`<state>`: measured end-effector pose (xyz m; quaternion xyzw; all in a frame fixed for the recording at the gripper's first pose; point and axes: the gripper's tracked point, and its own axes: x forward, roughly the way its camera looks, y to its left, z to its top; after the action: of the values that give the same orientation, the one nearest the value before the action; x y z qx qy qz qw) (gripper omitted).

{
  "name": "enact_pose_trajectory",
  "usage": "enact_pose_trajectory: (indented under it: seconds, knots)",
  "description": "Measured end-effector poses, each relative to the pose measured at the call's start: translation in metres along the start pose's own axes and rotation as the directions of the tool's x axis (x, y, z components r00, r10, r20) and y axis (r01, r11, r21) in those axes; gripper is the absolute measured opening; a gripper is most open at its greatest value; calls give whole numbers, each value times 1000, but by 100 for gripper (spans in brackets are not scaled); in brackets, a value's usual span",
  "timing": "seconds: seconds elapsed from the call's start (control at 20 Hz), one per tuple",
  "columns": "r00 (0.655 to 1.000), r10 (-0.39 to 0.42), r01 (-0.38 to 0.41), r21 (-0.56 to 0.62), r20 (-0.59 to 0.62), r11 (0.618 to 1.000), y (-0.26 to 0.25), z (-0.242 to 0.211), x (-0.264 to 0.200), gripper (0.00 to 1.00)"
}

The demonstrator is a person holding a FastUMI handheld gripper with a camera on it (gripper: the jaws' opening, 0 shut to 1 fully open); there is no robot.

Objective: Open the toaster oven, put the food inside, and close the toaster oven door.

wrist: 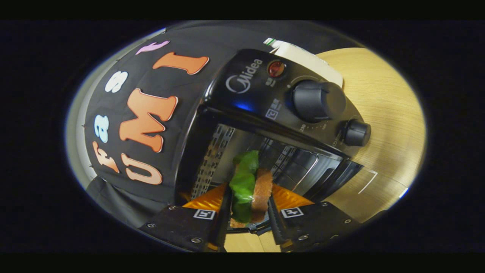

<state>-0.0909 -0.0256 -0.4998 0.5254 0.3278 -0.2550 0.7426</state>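
A: Where was the sandwich (250, 185)?
B: Between the two fingers (223, 212), which were clamped on it from either side. It stood on edge, green lettuce against one finger, brown bread against the other, at the mouth of the toaster oven (265, 125).

A: And the oven itself?
B: Its door (341, 178) was swung open, so the metal-walled cavity (227, 151) lay just beyond the food. The whole view was rolled sideways, so the oven looked tilted.

A: Anything on its front?
B: A black control panel with a red lamp (276, 68), a large knob (316, 100) and a smaller knob (356, 132) past it.

A: What surrounded it?
B: The oven sat on a pale wooden tabletop (382, 110). A white object (303, 55) lay behind the oven; I couldn't tell what it was.
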Motion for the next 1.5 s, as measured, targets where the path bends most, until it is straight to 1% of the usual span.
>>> enact_pose_trajectory:
  seconds: [0.05, 0.1, 0.15, 0.2, 0.25, 0.3, 0.4, 0.5, 0.6, 0.65, 0.8, 0.9, 1.15, 1.25, 1.35, 1.4, 1.5]
  knots:
    - [999, 12, -11, 11, -36, 1000, 4, -6, -5, 58]
    - [997, 17, -17, 12, -74, 1000, 6, -13, -13, 61]
    - [995, 8, -9, -9, -101, 1000, 4, -18, -14, 71]
    - [992, -13, 8, -41, -124, 999, 0, -22, -24, 75]
    - [989, -35, 24, -80, -146, 996, -6, -25, -29, 90]
    - [983, -52, 31, -122, -174, 992, -11, -28, -36, 96]
    - [973, -69, 27, -188, -218, 982, -16, -32, -52, 97]
    - [972, -51, -8, -245, -231, 970, -11, -30, -68, 96]
    - [960, -66, -18, -298, -271, 954, -13, -34, -82, 96]
    - [952, -87, -17, -337, -292, 941, -16, -38, -91, 96]
    - [932, -145, -33, -475, -333, 879, -32, -51, -126, 97]
    - [919, -159, -63, -532, -360, 844, -40, -66, -146, 97]
    - [885, -264, -64, -662, -383, 746, -71, -88, -178, 99]
    - [872, -283, -98, -708, -400, 700, -78, -97, -192, 99]
    - [861, -340, -88, -770, -378, 632, -96, -95, -197, 99]
    - [853, -377, -70, -793, -362, 605, -107, -95, -195, 99]
    - [835, -430, -42, -819, -343, 572, -120, -96, -186, 99]
